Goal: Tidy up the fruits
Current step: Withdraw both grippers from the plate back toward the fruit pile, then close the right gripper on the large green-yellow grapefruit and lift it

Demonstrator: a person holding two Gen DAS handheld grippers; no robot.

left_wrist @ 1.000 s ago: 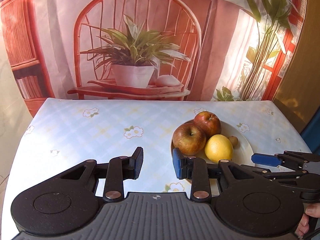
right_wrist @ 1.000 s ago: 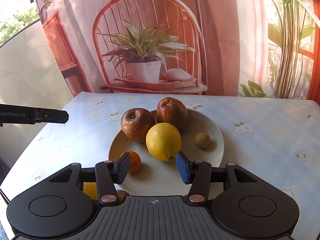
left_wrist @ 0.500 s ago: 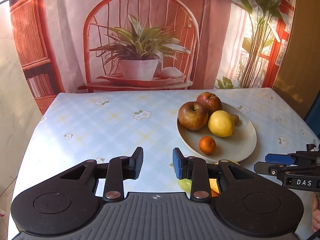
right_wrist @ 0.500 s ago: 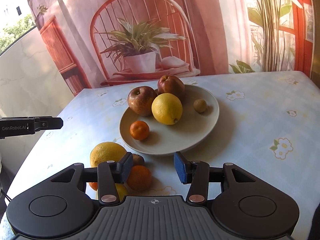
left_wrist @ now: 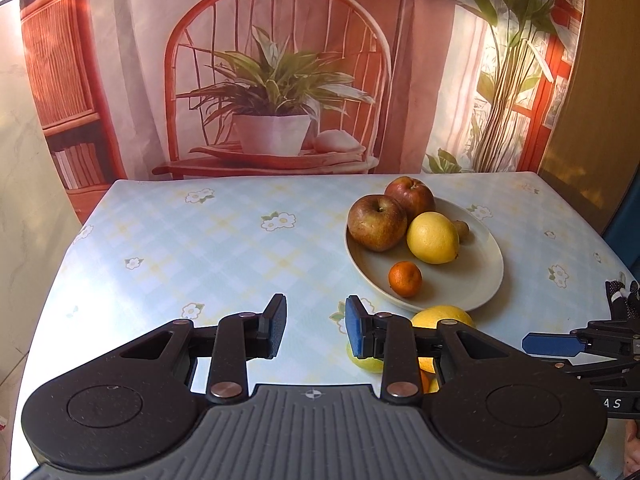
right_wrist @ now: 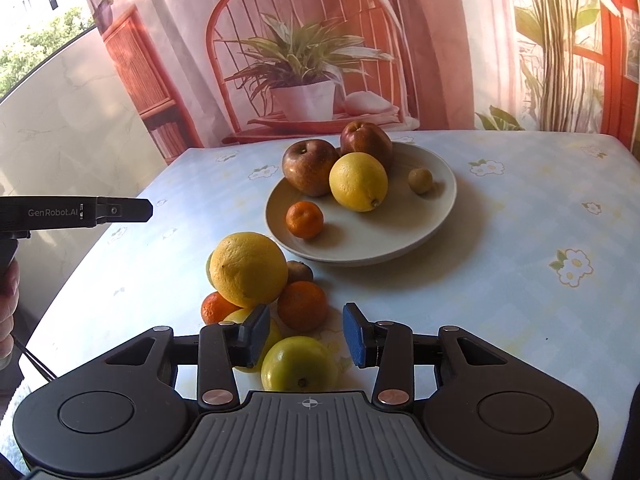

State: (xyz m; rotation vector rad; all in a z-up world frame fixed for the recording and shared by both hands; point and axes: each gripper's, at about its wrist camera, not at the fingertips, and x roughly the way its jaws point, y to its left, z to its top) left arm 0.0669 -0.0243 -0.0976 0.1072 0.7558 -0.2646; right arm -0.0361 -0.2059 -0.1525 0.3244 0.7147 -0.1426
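Right wrist: loose fruit pile [right_wrist: 260, 280] between gripper [right_wrist: 306, 338] and plate [right_wrist: 444, 184].

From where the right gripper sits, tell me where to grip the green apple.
Grip the green apple across its widest middle, coming in level from the near side. It lies on its side, blossom end toward the camera, already between the right gripper and its open fingers.
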